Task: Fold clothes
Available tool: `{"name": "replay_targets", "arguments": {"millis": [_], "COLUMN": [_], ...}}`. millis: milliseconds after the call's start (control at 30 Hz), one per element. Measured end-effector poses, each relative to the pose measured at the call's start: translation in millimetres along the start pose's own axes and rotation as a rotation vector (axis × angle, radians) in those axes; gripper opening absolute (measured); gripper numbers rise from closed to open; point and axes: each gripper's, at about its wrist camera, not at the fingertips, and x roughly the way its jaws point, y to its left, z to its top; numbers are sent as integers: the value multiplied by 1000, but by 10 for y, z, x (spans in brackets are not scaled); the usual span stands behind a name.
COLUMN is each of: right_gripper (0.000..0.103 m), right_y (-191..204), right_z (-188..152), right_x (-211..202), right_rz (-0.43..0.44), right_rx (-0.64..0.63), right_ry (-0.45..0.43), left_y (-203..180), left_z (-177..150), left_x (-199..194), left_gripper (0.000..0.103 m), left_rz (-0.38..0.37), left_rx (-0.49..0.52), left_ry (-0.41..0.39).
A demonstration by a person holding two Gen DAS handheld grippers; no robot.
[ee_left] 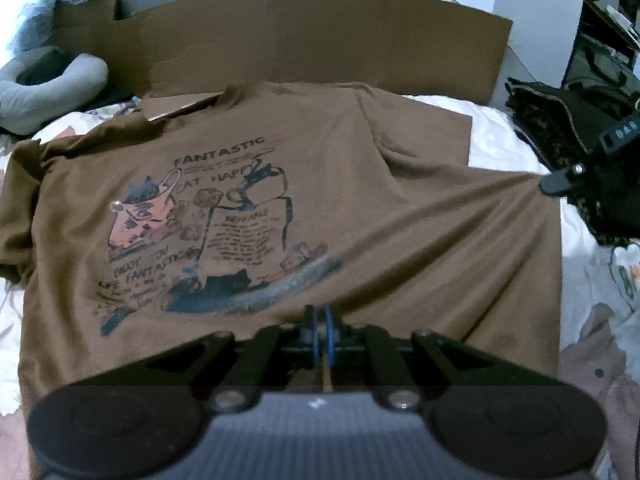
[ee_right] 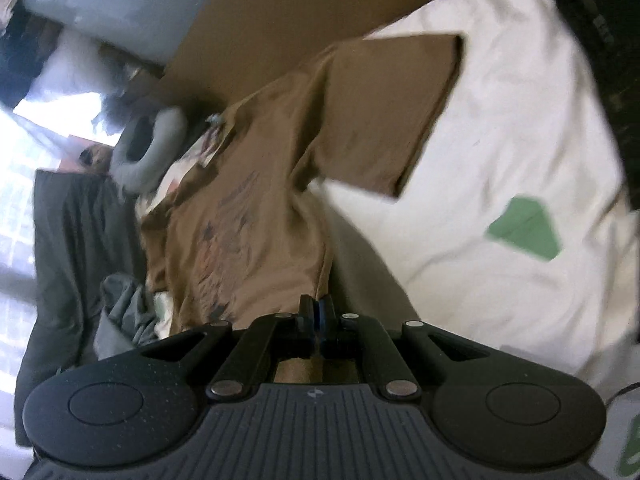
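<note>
A brown T-shirt point(ee_left: 360, 208) lies print-up across a white sheet point(ee_left: 496, 132) on a bed, collar toward a cardboard panel point(ee_left: 320, 36) standing along the far edge. Its print reads "FANTASTIC", "CAT HAP…" and "ENJOY YOU LIFE FANTASTIC" around a pink bag with a cat and an open book; the smaller lines are too blurred to read. The left gripper point(ee_left: 323, 320) has its jaws pressed together on the near hem, fabric pinched between the blue pads. The right gripper point(ee_right: 318, 312) is likewise closed on the hem at the shirt's right corner, and the cloth runs in taut creases between the two; from the left wrist view it shows at the right edge point(ee_left: 560, 182) with white characters that I cannot read for certain. One sleeve point(ee_right: 392, 112) lies flat on the sheet. A grey neck pillow point(ee_left: 48, 84) sits at the far left, dark folded cloth point(ee_left: 560, 120) at the right, and a green patch point(ee_right: 524, 232) marks the sheet.
</note>
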Motion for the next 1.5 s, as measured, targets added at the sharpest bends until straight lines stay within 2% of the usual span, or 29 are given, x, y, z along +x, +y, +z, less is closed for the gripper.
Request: {"name": "replay_targets", "arguments": {"millis": [100, 133, 267, 367, 467, 533, 633, 700, 733, 767, 867, 967, 1000, 1067, 1100, 1133, 1300, 1433, 1500], "right_gripper": [0, 0, 0, 0, 0, 0, 0, 0, 0, 0, 1, 4, 8, 23, 35, 38, 38, 38, 38], "right_y": [-86, -94, -51, -6, 24, 33, 59, 61, 59, 50, -5, -72, -83, -104, -114, -129, -218, -204, -177], "right_z": [40, 41, 24, 20, 24, 27, 42, 64, 74, 85, 103, 106, 100, 80, 65, 44, -92, -284, -385], "right_x": [28, 51, 157, 244, 342, 412, 515, 557, 573, 584, 595, 574, 554, 499, 463, 414, 284, 313, 349], "right_rz": [-38, -38, -25, -9, -4, -5, -12, -20, -24, -32, -50, -60, -55, -47, -45, -43, -32, -6, 2], "right_rx": [6, 6, 0, -5, -16, -25, -48, -60, -63, -64, -54, -37, -33, -26, -22, -19, 26, 35, 29], "right_ry": [2, 11, 29, 47, 62, 70, 80, 80, 78, 75, 72, 75, 79, 79, 76, 69, 74, 123, 150], "left_y": [-47, -63, -157, -295, -479, -586, -678, -694, -677, -646, -494, -405, -384, -336, -312, -288, -178, -88, -40], "left_z": [30, 41, 89, 120, 100, 48, -54, -85, -78, -57, 35, 80, 91, 115, 128, 140, 184, 216, 244], "left_x": [-9, -12, -12, 25, 131, 235, 411, 466, 471, 467, 427, 406, 412, 435, 447, 458, 541, 570, 491], "left_gripper": [8, 13, 45, 52, 53, 53, 51, 34, 11, 4, 4, 4, 4, 4, 4, 4, 6, 6, 8], "left_rz": [-22, -29, -80, -161, -206, -217, -186, -165, -159, -153, -146, -119, -112, -100, -93, -87, -36, 46, 31], "left_rx": [7, 9, 20, 49, 121, 179, 257, 290, 294, 292, 222, 207, 209, 205, 202, 200, 201, 192, 152], "left_ry": [-6, -8, -22, -32, -18, 9, 72, 82, 82, 80, 68, 54, 52, 51, 50, 49, 53, 73, 66]}}
